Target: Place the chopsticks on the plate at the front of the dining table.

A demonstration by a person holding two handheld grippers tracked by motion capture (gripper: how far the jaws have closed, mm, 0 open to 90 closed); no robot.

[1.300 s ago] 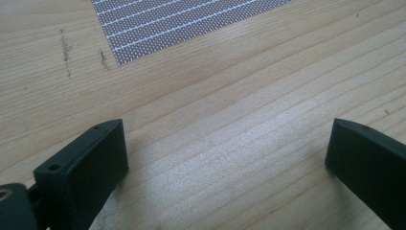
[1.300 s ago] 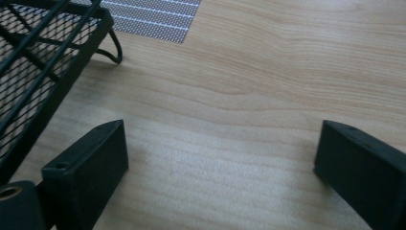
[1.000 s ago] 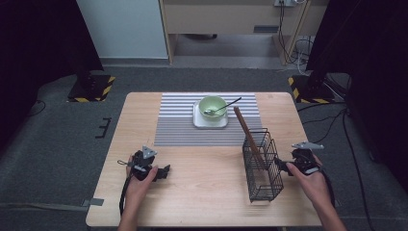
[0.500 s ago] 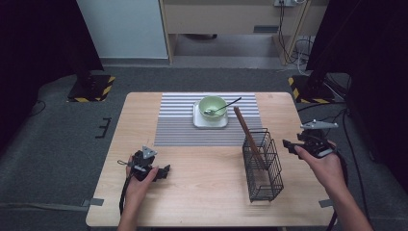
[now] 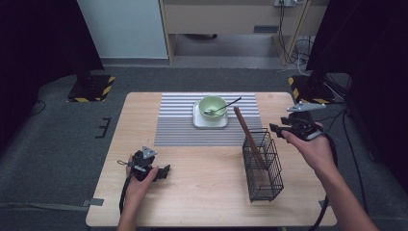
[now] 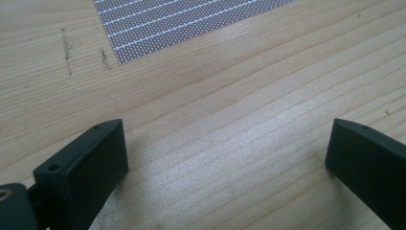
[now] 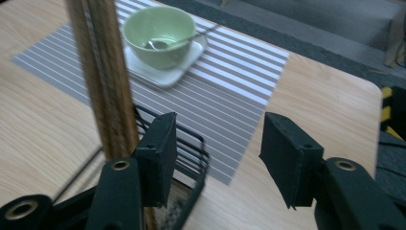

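Your right claw [image 5: 277, 129] has lifted off the worktop [image 5: 211, 192] beside the wire basket [image 5: 262, 163]; its jaws, just narrowing, hold nothing near the wooden stick [image 5: 245, 129]; your left claw [image 5: 166, 170] rests wide, empty.

A light wooden table [image 5: 207, 192] is seen. A striped grey placemat [image 5: 178, 125] is laid at its far middle, and a black wire basket [image 5: 262, 166] is stood near right.
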